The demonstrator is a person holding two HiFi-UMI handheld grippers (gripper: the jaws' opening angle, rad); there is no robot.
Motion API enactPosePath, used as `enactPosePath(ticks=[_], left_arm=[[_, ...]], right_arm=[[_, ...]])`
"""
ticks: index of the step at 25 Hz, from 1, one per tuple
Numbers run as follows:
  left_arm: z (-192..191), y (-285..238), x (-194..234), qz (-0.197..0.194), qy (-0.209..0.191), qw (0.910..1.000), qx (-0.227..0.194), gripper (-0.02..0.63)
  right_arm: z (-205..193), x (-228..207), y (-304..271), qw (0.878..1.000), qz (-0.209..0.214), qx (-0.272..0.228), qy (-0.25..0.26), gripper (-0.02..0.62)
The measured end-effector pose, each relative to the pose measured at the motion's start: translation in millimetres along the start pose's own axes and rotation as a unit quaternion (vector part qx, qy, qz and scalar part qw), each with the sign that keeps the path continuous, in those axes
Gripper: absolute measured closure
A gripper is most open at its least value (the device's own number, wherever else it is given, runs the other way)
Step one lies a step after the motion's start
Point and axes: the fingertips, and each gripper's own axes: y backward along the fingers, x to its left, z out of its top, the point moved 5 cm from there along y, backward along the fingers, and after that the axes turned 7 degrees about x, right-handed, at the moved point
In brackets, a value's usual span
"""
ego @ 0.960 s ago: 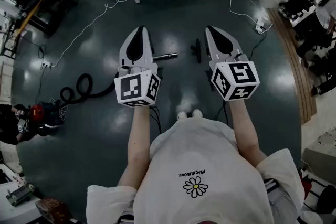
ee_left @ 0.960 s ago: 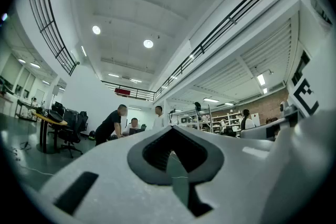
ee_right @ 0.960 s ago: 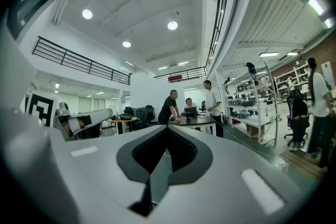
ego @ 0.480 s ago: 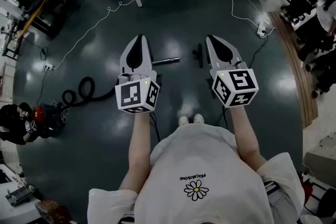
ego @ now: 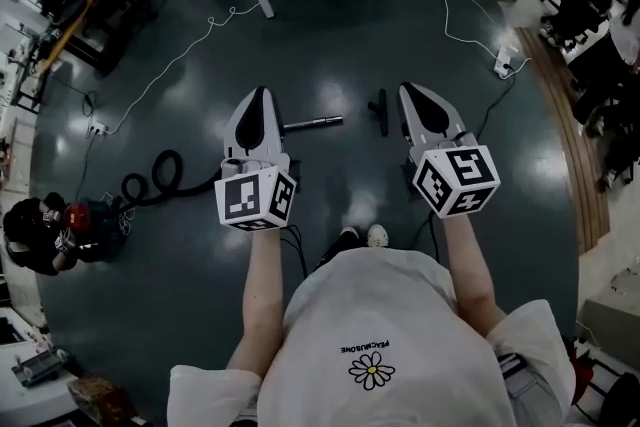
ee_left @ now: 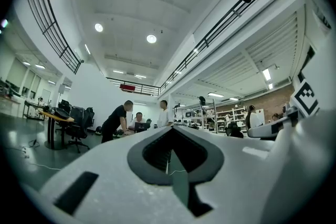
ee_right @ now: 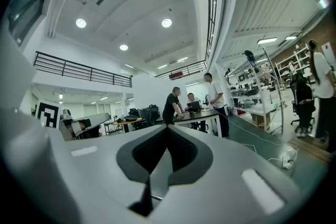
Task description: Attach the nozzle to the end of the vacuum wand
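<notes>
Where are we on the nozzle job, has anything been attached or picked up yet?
Done: nothing. The nozzle lies on the floor, apart from the end of the wand. In hand: nothing. The left gripper and right gripper are held above the floor, jaws together and empty. Left: pick up both parts and fit the nozzle onto the wand.

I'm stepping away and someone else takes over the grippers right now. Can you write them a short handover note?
Left gripper: shut, empty, held above the floor.
Right gripper: shut, empty, also held above the floor.
Wand: lying on the floor between the two grippers.
Nozzle: on the floor just right of the wand's end, apart from it.
Done: nothing; neither part has been picked up.
Left: open both grippers, grasp the wand and nozzle, push the nozzle onto the wand's end.
</notes>
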Motion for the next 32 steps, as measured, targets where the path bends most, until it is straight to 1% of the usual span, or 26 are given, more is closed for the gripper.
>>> enactPosePath(ticks=[3,5,9,13,17,21,23,25,28,32], left_arm=[[-3,-4,5,0.010,0.000,0.9999,0.004,0.609],[-11,-6,12,0.020,0.006,0.9997,0.013,0.608],[-31,-31,38,0.036,0.032,0.9986,0.020,0.609],[-48,-84,70,0.029,0.040,0.9986,0.020,0.608],[-59,-152,114,0.010,0.054,0.9982,0.025,0.608],[-58,-216,161,-0.021,0.046,0.9977,0.044,0.607],[-59,-243,180,-0.034,0.043,0.9971,0.053,0.607],[-62,-271,195,-0.038,0.044,0.9966,0.057,0.608],[-74,-301,205,-0.033,0.055,0.9957,0.067,0.607],[-87,-323,199,-0.030,0.053,0.9946,0.084,0.607]], right_arm=[[0,-13,-4,1.000,-0.004,0.005,0.016,0.591],[-8,-19,-9,1.000,-0.008,0.018,0.018,0.591],[-22,-30,-39,0.999,-0.008,0.044,0.012,0.591],[-22,-50,-95,0.998,-0.018,0.052,0.008,0.591],[-9,-63,-173,0.997,-0.033,0.064,0.018,0.591],[11,-67,-247,0.996,-0.049,0.074,0.013,0.591],[17,-73,-274,0.995,-0.056,0.079,0.010,0.591],[21,-84,-296,0.995,-0.065,0.080,0.008,0.591],[21,-105,-318,0.993,-0.076,0.085,0.007,0.591],[18,-133,-340,0.992,-0.073,0.100,0.001,0.591]])
